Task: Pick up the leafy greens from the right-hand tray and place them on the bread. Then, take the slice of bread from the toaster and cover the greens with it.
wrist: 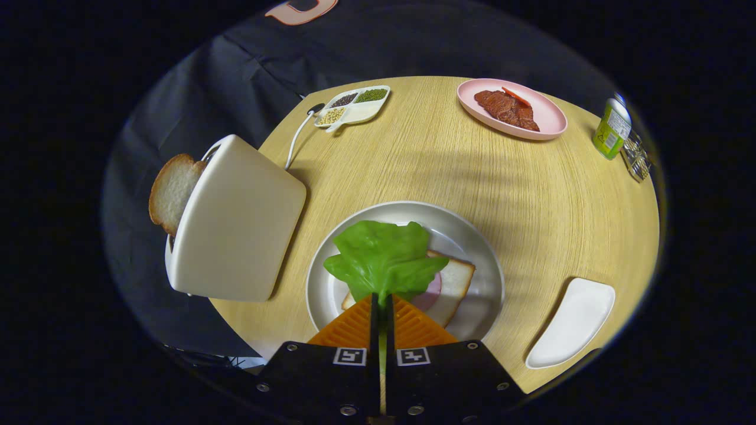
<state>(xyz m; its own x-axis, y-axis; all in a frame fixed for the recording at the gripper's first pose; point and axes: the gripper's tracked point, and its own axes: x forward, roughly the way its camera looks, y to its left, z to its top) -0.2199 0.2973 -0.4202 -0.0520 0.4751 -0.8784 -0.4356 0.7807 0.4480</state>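
Partly hidden: bread (458, 280) under greens (381, 257) | gripper (382, 304) pinching stem

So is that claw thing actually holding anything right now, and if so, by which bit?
Yes. The gripper is shut on the leafy greens, pinching them by the stem end, with the leaf spread above the bread on the plate.

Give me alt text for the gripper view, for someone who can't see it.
The gripper is shut on a green lettuce leaf, holding it over a bread slice on a grey plate. To the left, a cream toaster holds another slice of bread on a round wooden table.
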